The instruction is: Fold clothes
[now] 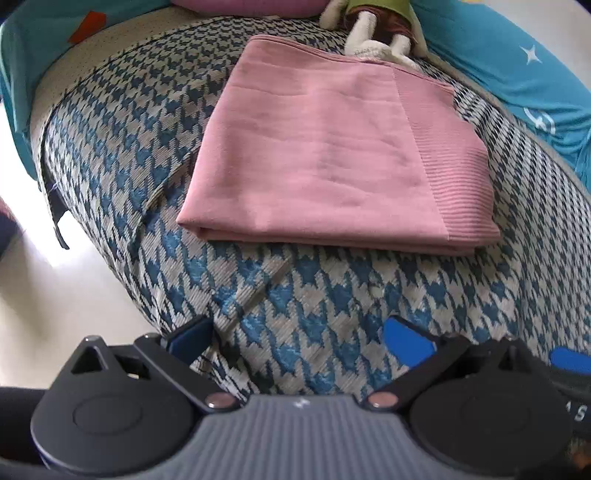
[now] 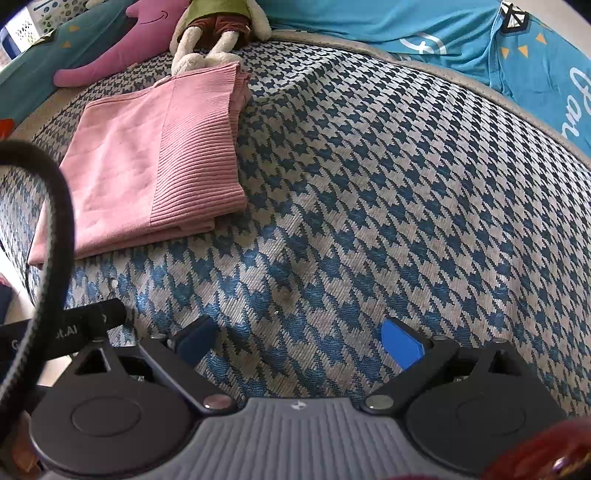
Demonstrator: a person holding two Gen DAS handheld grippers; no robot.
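Note:
A pink knitted garment (image 1: 325,155) lies folded into a flat rectangle on the houndstooth bed cover (image 1: 314,302), its ribbed hem on the right. In the right wrist view the same pink garment (image 2: 147,162) sits at the upper left. My left gripper (image 1: 299,339) hovers over the cover just in front of the garment, open, with nothing between its blue pads. Over bare cover to the right of the garment, my right gripper (image 2: 299,341) is open and empty too.
A stuffed doll (image 2: 218,33) and a purple plush (image 2: 110,48) lie at the far edge behind the garment. Teal bumper cushions (image 2: 517,55) ring the bed. The bed's edge and pale floor (image 1: 44,288) fall away at left. A black cable (image 2: 55,206) crosses the right view.

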